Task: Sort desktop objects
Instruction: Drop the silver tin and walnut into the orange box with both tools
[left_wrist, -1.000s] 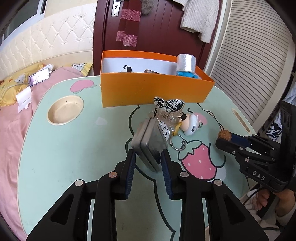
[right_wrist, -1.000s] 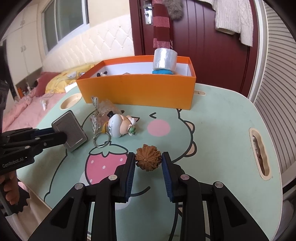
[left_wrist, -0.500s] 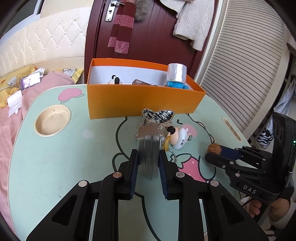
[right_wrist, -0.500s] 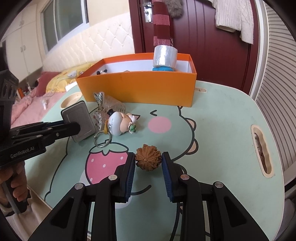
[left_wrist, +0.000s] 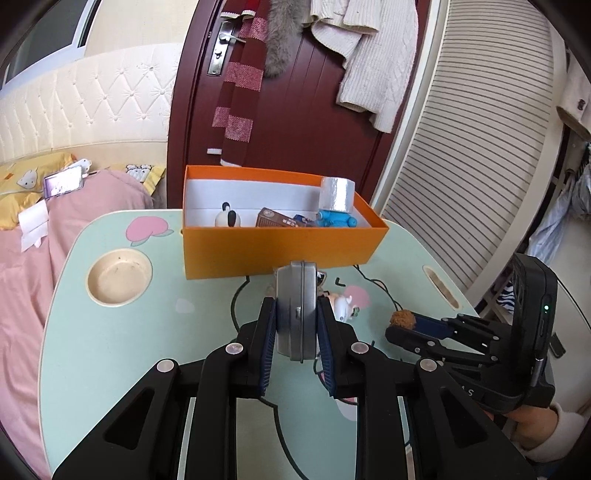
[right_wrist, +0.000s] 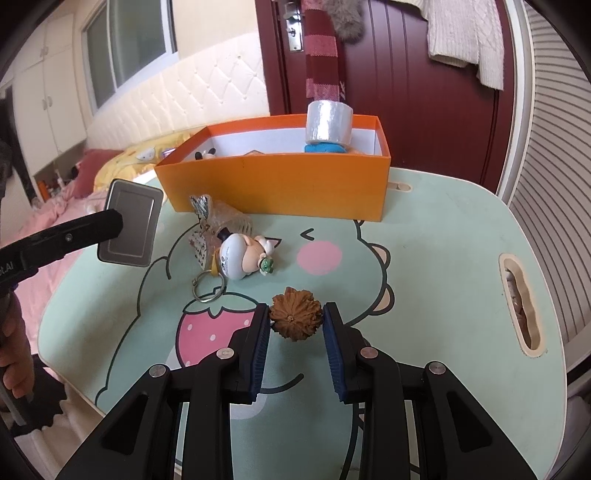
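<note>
My left gripper (left_wrist: 296, 314) is shut on a flat grey metal tin (left_wrist: 296, 306), held on edge and lifted clear of the table, in front of the orange box (left_wrist: 273, 251). From the right wrist view the tin (right_wrist: 131, 223) hangs above the table's left side. My right gripper (right_wrist: 295, 319) is shut on a brown wrinkled walnut (right_wrist: 295, 318) over the strawberry print; in the left wrist view the walnut (left_wrist: 402, 318) sits at that gripper's tip. A figurine keychain (right_wrist: 243, 254) with clear tags lies on the table between them.
The orange box (right_wrist: 280, 188) stands at the back and holds a tape roll (right_wrist: 328, 122) on a blue toy, a small carton (left_wrist: 277, 220) and a panda figure (left_wrist: 228, 219). A round cup recess (left_wrist: 119, 275) and a slot (right_wrist: 521, 299) break the green tabletop (left_wrist: 129, 350). A bed lies left.
The left gripper closed on the tin and lifted it off the table, turning it on edge toward the box. The right gripper with the walnut stayed put.
</note>
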